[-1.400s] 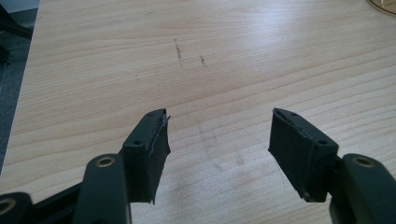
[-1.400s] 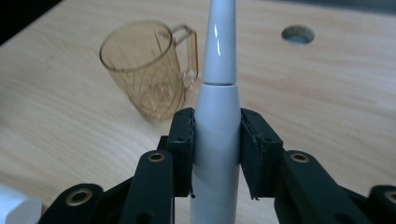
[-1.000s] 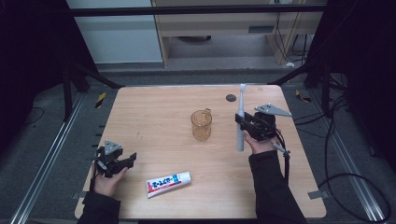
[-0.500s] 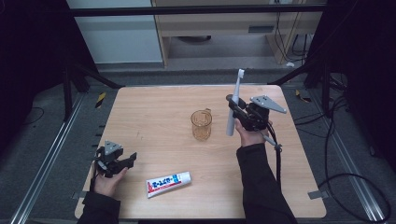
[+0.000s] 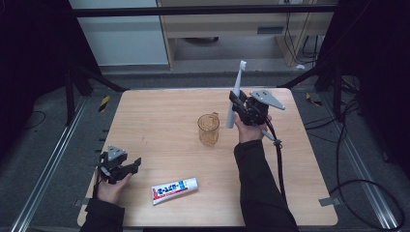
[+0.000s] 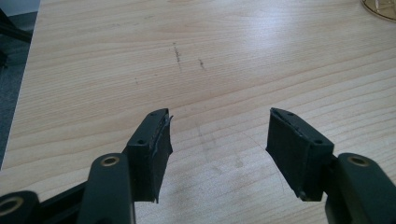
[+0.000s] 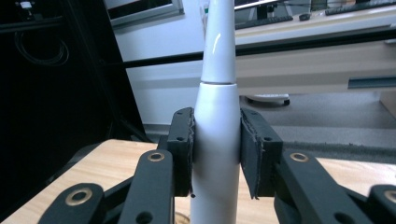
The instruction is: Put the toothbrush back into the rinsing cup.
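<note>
My right gripper (image 5: 235, 107) is shut on a white electric toothbrush (image 5: 235, 95), held upright above the table just right of an amber glass cup (image 5: 208, 129). In the right gripper view both pads (image 7: 181, 151) clamp the toothbrush body (image 7: 217, 135), its neck rising out of frame. My left gripper (image 5: 136, 163) rests near the table's front left corner, open, with bare wood between its fingers (image 6: 152, 151). A toothpaste tube (image 5: 174, 189) lies flat near the front edge, right of the left gripper.
The wooden table (image 5: 159, 116) has free surface at the back left and the right side. The cup's base (image 6: 380, 7) shows at the top right corner of the left gripper view. A cable (image 5: 277, 154) trails from the right gripper.
My right gripper has carried the toothbrush up and toward the back, closer to the cup, tilting it slightly. The left gripper has stayed still.
</note>
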`<state>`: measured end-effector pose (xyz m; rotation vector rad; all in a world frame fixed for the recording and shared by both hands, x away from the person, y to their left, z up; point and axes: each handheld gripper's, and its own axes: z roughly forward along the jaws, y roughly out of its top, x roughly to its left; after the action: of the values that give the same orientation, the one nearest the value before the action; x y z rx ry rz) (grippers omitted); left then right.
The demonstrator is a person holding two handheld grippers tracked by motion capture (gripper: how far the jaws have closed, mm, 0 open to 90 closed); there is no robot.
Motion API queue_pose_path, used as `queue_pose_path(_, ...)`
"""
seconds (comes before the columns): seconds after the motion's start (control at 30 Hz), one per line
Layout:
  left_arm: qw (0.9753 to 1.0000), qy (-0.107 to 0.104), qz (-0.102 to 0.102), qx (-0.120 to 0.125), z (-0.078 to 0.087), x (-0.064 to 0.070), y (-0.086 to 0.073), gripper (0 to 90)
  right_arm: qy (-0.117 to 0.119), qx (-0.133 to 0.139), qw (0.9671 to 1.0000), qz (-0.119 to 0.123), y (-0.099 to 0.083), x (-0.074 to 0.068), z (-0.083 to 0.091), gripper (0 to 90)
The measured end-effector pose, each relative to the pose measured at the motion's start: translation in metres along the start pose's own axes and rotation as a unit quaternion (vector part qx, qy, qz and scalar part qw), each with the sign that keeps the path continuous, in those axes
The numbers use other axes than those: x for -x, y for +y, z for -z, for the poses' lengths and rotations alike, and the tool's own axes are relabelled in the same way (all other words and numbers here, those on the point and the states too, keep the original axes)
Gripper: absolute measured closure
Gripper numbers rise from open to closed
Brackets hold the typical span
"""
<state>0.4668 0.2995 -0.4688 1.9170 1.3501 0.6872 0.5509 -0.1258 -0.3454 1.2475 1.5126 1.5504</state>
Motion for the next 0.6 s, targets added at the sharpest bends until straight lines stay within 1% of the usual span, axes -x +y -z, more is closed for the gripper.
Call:
queue_pose_path(0.1,1.0,-0.001,0.001,-0.001,0.0,0.0,0.0,39.0,-0.001,0.006,1.0,-0.002,0.001,-0.003,-0.005,67.4)
queue_pose_path(0.17,1.0,-0.001,0.001,0.0,0.0,-0.001,0.0,39.0,-0.005,0.01,0.9999,0.002,0.001,-0.005,-0.008,67.4)
queue_pose_path(0.43,1.0,-0.001,0.002,0.0,0.0,-0.001,0.0,39.0,0.0,0.024,0.9997,0.009,0.0,-0.014,-0.021,67.3)
queue_pose_path(0.6,1.0,-0.001,0.001,0.0,0.0,-0.001,0.0,39.0,-0.003,0.028,0.9996,0.01,-0.002,-0.018,-0.028,67.4)
